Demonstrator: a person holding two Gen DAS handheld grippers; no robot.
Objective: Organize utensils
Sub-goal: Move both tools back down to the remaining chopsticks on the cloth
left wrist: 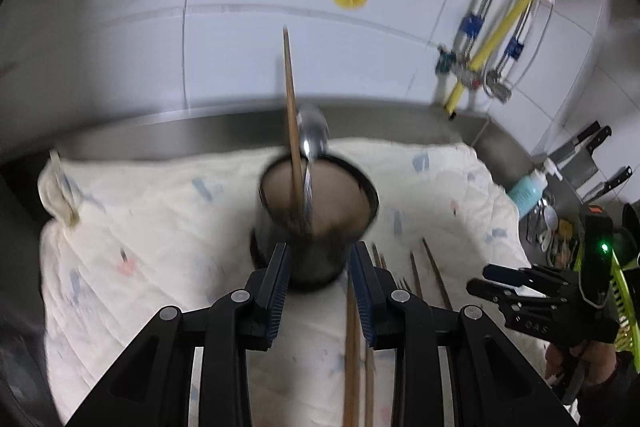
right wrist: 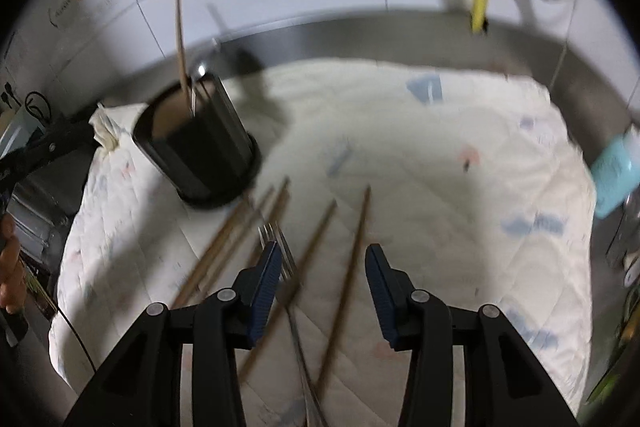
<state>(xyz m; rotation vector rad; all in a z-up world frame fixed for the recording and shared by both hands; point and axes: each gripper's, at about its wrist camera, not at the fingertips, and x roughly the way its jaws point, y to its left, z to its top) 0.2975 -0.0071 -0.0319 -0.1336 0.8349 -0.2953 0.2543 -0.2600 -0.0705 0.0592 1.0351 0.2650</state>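
A black utensil holder [left wrist: 316,219] stands on a white quilted cloth [left wrist: 160,227]; it also shows in the right wrist view [right wrist: 200,151]. A wooden chopstick [left wrist: 291,115] and a metal spoon [left wrist: 314,139] stand in it. My left gripper [left wrist: 320,279] is open, its fingers on either side of the holder's base, not touching. Several chopsticks [right wrist: 352,259] and a metal fork [right wrist: 280,251] lie on the cloth. My right gripper [right wrist: 322,279] is open and empty, just above them.
The cloth [right wrist: 440,167] covers a steel counter with a raised back edge [left wrist: 200,123]. Tiled wall with pipes and a yellow hose [left wrist: 512,15] behind. A blue soap bottle [left wrist: 528,189], knives [left wrist: 580,147] and a green basket [left wrist: 624,291] stand at right.
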